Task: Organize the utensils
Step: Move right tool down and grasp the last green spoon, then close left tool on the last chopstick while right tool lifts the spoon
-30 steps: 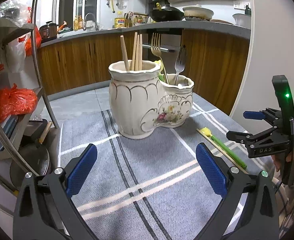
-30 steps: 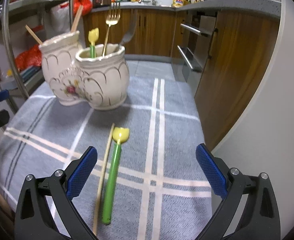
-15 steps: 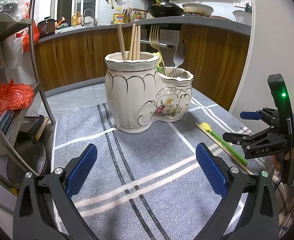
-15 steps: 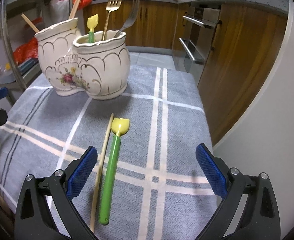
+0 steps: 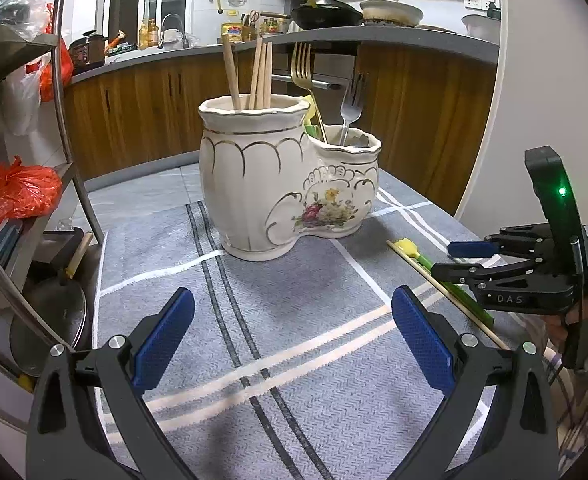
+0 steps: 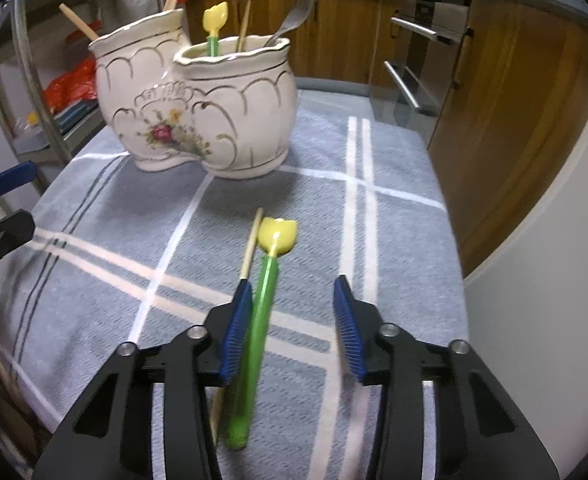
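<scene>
A white two-part ceramic holder [image 5: 281, 184] stands on the grey striped cloth; it also shows in the right wrist view [image 6: 201, 108]. Its tall part holds wooden chopsticks [image 5: 259, 74], its low part forks [image 5: 350, 104] and a green utensil. A green utensil with a yellow tulip head [image 6: 267, 264] and a loose chopstick [image 6: 249, 246] lie on the cloth. My right gripper [image 6: 294, 324] is low over them, half closed, its jaws either side of the green handle, the left pad touching it. My left gripper [image 5: 294, 340] is open and empty in front of the holder.
A metal shelf rack [image 5: 59, 120] with red bags stands at the left. Wooden kitchen cabinets [image 5: 422, 120] lie behind the table. The table's right edge [image 6: 450, 220] is close to the lying utensils. A white wall [image 6: 554, 280] is to the right.
My right gripper has moved forward and down over the green utensil and its jaws have narrowed around the handle. My left gripper has come slightly nearer the holder.
</scene>
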`<state>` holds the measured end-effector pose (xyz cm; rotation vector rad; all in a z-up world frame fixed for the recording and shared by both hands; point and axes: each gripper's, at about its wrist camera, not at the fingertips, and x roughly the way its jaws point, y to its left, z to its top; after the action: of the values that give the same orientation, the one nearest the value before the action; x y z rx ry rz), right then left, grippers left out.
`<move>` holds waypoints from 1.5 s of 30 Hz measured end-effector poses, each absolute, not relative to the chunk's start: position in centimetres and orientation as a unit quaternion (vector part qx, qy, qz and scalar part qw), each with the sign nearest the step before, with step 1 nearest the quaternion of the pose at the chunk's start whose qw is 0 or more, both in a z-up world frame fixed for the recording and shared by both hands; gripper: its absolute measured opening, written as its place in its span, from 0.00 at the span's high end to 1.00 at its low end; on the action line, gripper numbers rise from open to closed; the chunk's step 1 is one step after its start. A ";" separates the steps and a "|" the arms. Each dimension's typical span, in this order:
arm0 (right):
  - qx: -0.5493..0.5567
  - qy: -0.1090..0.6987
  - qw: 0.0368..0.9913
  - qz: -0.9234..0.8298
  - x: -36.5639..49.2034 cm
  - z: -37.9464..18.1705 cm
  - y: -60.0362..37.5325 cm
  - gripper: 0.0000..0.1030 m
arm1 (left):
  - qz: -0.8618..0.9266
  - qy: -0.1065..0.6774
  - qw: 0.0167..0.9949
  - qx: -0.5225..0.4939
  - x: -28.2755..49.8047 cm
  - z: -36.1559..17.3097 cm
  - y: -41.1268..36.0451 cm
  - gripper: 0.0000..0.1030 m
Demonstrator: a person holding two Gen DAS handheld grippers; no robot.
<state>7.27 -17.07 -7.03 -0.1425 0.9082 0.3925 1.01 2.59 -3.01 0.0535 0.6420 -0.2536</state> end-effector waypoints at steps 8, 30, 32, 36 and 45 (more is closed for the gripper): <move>-0.055 0.442 0.870 0.209 8.0 -7.1 -16.7 0.82 | -0.129 0.316 0.939 0.036 0.9 -3.1 1.9 0.06; 0.006 0.393 0.893 0.219 6.7 -5.1 -22.1 0.90 | -0.130 0.380 0.915 0.031 2.3 -4.3 -5.8 0.08; 0.010 0.388 0.895 0.223 6.4 -5.0 -22.8 0.90 | -0.132 0.389 0.911 0.028 2.5 -4.5 -6.8 0.16; 0.013 0.380 0.897 0.225 5.9 -5.0 -23.6 0.90 | -0.143 0.415 0.898 0.017 3.0 -5.0 -8.8 0.34; 0.028 0.378 0.896 0.231 5.6 -5.5 -24.8 0.90 | -0.147 0.448 0.881 0.038 3.5 -6.4 -12.4 0.55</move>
<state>5.64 -24.79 -5.51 0.0578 0.7822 0.4779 3.46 -12.39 -6.43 0.0797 0.9323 -0.3069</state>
